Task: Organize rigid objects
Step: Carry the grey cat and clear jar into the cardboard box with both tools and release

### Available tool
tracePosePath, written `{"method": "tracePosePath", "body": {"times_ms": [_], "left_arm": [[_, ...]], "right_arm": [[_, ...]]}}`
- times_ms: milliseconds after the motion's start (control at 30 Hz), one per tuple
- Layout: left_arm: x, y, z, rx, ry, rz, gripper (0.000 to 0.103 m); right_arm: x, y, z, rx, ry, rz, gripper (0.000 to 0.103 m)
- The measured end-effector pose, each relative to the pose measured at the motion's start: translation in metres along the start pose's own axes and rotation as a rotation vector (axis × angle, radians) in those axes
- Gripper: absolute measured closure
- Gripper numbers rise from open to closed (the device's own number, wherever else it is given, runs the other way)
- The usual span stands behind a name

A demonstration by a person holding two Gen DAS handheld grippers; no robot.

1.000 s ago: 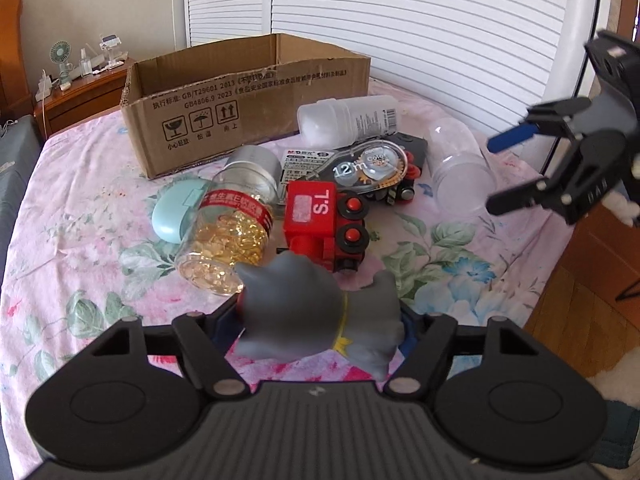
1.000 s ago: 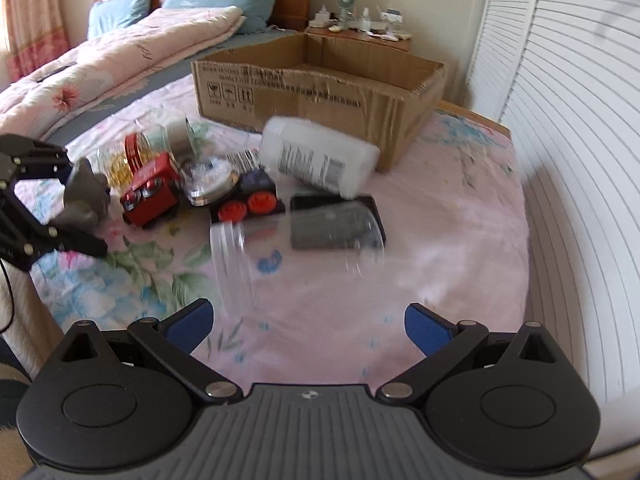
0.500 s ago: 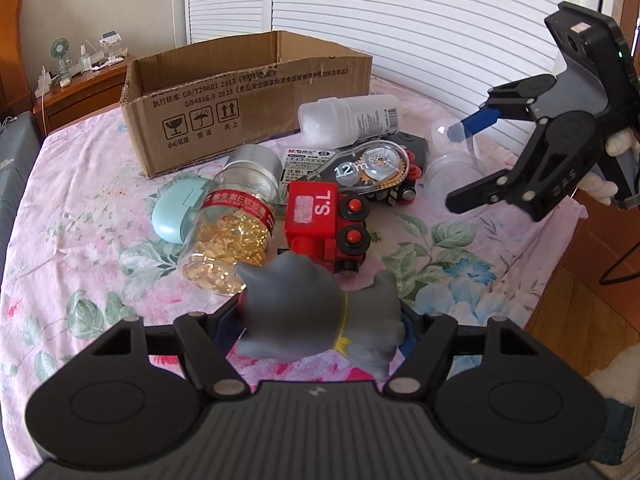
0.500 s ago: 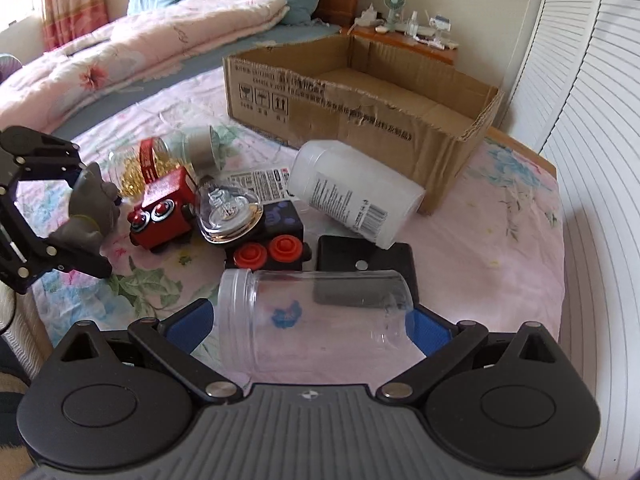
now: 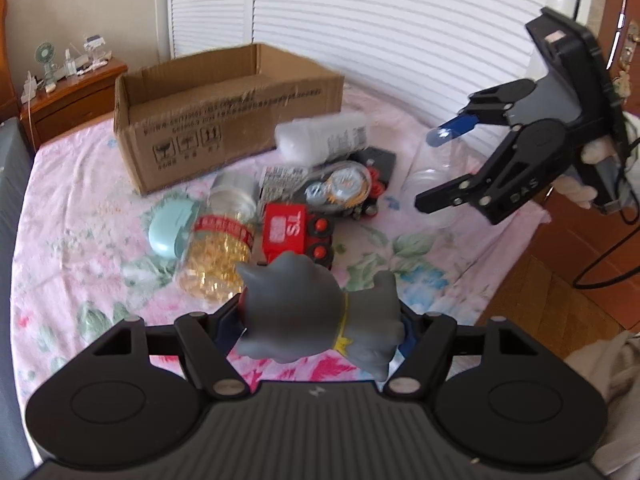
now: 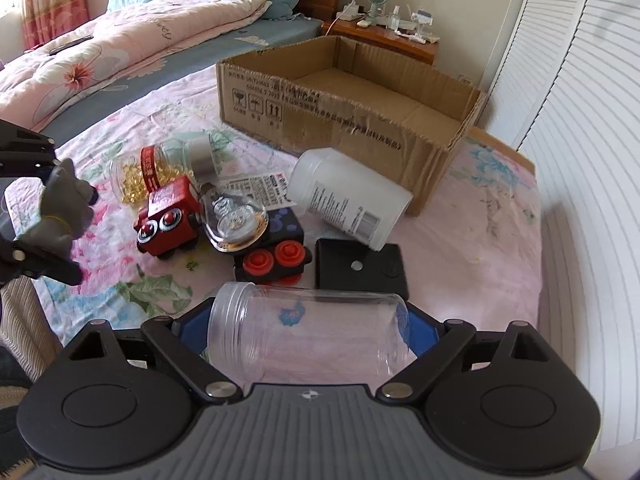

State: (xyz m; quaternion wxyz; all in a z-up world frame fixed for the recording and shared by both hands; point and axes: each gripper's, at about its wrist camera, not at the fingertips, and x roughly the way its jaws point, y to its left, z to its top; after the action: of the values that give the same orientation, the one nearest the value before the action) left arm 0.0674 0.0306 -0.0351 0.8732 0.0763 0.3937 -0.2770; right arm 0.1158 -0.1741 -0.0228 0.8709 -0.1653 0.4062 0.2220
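Observation:
My left gripper (image 5: 320,326) is shut on a grey rubber toy figure (image 5: 316,312), held above the near edge of the bed; it also shows in the right wrist view (image 6: 64,208). My right gripper (image 6: 306,330) has its fingers on both ends of a clear plastic jar (image 6: 308,340) that lies sideways between them; the jar also shows in the left wrist view (image 5: 436,176). An open, empty cardboard box (image 6: 344,116) stands at the back of the bed.
On the floral sheet lie a pill jar (image 5: 218,248), a red toy train (image 5: 294,234), a black toy train (image 6: 276,256), a white bottle (image 6: 348,200), a correction tape pack (image 6: 236,216), a black box (image 6: 360,268) and a mint case (image 5: 170,226).
My right gripper moved in over the clear jar and closed on it, and the jar now sits between its fingers. My left gripper kept the grey toy and shifted slightly.

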Motion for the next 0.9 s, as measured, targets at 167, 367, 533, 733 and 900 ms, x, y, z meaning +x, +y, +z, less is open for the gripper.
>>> {"method": "tracePosePath", "body": {"times_ms": [167,367,533,733,900], "left_arm": [[-0.013,0.003,0.023,0.009,-0.004,0.021,0.031],[-0.014,0.022,0.064,-0.003,-0.018,0.070,0.031],[-0.005,0.046,0.108,-0.001,-0.059,0.115,0.031],[0.029,0.079,0.163,-0.011,-0.039,0.152,0.031],[0.069,0.106,0.199,-0.015,0.011,0.179,0.031]], "right_arm": [[-0.013,-0.006,0.011,0.035,-0.038,0.008,0.008],[-0.023,-0.013,0.034,0.044,-0.080,-0.011,0.008],[-0.026,-0.022,0.061,0.047,-0.123,-0.030,0.008],[-0.019,-0.037,0.098,0.072,-0.167,-0.044,0.008],[-0.011,-0.047,0.122,0.082,-0.177,-0.055,0.008]]}}
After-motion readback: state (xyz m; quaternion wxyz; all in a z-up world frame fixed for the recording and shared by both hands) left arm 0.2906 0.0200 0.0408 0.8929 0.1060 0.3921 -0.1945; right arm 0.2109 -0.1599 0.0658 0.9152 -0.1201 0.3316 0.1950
